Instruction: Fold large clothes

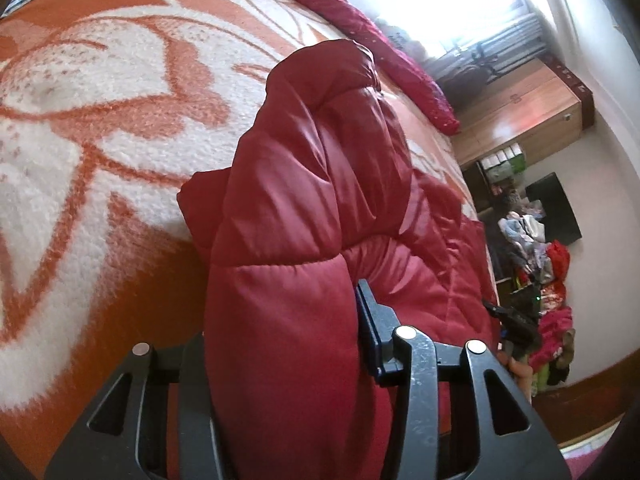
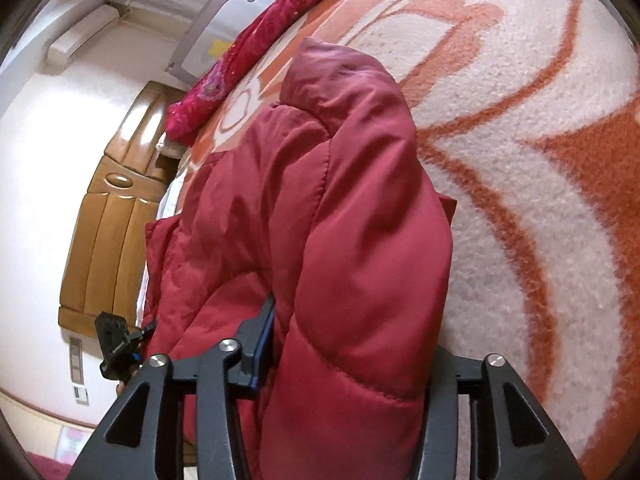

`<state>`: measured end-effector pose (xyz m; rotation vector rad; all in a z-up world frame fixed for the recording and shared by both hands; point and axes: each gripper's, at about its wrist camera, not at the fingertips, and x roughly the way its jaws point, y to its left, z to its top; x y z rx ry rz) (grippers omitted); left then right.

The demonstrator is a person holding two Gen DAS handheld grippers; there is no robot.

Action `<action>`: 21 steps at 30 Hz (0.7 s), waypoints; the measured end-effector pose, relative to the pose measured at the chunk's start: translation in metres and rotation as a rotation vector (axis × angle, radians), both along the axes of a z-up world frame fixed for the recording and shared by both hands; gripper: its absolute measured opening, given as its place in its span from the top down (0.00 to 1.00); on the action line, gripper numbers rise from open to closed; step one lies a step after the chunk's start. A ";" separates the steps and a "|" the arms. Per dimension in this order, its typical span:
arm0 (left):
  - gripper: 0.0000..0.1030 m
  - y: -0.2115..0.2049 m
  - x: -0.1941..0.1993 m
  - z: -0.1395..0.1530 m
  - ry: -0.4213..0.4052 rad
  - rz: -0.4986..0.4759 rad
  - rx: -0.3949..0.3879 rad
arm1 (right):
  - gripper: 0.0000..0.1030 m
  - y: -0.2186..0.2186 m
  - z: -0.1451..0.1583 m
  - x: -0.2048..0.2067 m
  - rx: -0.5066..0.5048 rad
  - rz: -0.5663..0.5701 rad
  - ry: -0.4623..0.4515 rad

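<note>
A red puffer jacket (image 1: 304,208) lies bunched on an orange and white patterned blanket (image 1: 100,128). My left gripper (image 1: 280,344) is shut on a thick padded fold of the jacket; the fold fills the gap between its fingers and hides the left finger. My right gripper (image 2: 348,348) is shut on another padded fold of the same jacket (image 2: 344,200), above the blanket (image 2: 540,160). The right gripper also shows in the left wrist view (image 1: 516,324), at the jacket's right edge. The left gripper shows in the right wrist view (image 2: 116,344), at the jacket's left edge.
A dark red quilt (image 1: 384,40) lies along the far side of the bed, also in the right wrist view (image 2: 256,48). A wooden cabinet (image 1: 520,112), a pile of clothes (image 1: 548,280) on the floor and a wooden headboard (image 2: 112,216) stand beyond the bed.
</note>
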<state>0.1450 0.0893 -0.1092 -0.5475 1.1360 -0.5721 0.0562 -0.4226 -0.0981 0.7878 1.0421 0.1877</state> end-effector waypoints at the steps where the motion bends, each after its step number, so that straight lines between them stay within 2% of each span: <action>1: 0.56 0.001 0.000 -0.005 0.008 0.009 -0.008 | 0.48 -0.003 -0.003 -0.004 -0.001 -0.007 0.005; 4: 0.53 0.006 -0.003 -0.009 0.017 0.029 -0.015 | 0.42 -0.006 -0.008 -0.004 -0.002 -0.021 0.014; 7: 0.48 0.004 -0.007 -0.004 -0.002 0.046 0.024 | 0.39 0.000 -0.005 0.003 -0.031 -0.022 0.018; 14: 0.44 0.005 -0.021 0.025 -0.068 0.058 0.106 | 0.23 0.016 0.006 0.019 -0.100 -0.054 0.033; 19: 0.42 0.014 -0.031 0.043 -0.123 0.123 0.224 | 0.21 0.017 0.007 0.022 -0.118 -0.072 0.025; 21: 0.42 0.022 -0.035 0.050 -0.143 0.147 0.228 | 0.21 0.014 0.005 0.018 -0.124 -0.074 0.024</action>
